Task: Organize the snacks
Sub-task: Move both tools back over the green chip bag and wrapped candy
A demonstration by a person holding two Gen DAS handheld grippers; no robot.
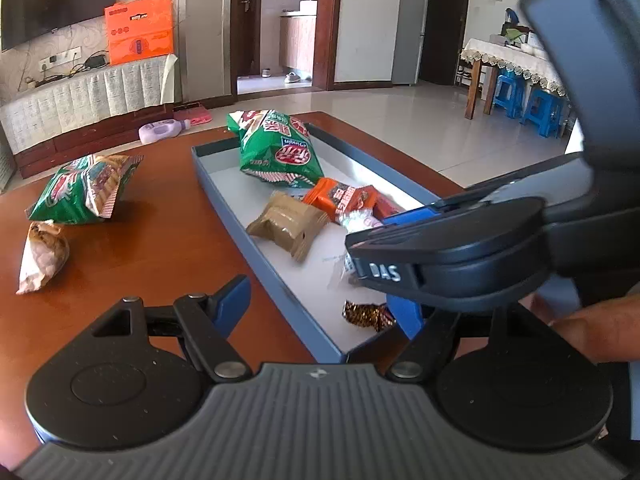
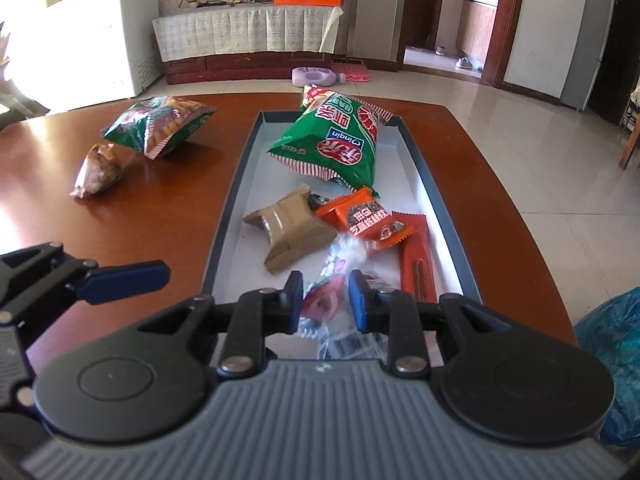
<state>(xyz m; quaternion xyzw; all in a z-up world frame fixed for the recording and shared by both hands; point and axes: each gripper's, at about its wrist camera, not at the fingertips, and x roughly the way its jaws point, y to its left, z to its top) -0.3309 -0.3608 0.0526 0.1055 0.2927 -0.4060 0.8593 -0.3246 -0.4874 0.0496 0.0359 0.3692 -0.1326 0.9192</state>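
Left wrist view: the left gripper [image 1: 320, 312] angles downward over the near corner of the blue tray [image 1: 256, 236] on the brown wooden table [image 1: 152, 240], jaws spread wide with nothing between them; one blue finger [image 1: 232, 300] stands over the table, the other over the tray. The right gripper [image 1: 404, 240] crosses in from the right above the tray, with a person's fingers [image 1: 592, 328] visible behind it. In the tray lie a green snack bag [image 1: 276, 148], an orange packet [image 1: 340, 196], a tan packet [image 1: 288, 224] and a dark gold-patterned candy [image 1: 366, 314]. On the table outside the tray lie a second green bag [image 1: 88, 184] and a brown-and-white packet [image 1: 42, 254]. Right wrist view: the right gripper [image 2: 325, 300] points down into the near end of the tray [image 2: 224, 224], jaws parted narrowly; a clear wrapper with a red sweet [image 2: 324, 300] lies between the pads, which appear apart from it. A red stick packet [image 2: 418, 260] lies just beside the right finger. The left gripper's finger [image 2: 120, 280] enters at the left edge, over the table.
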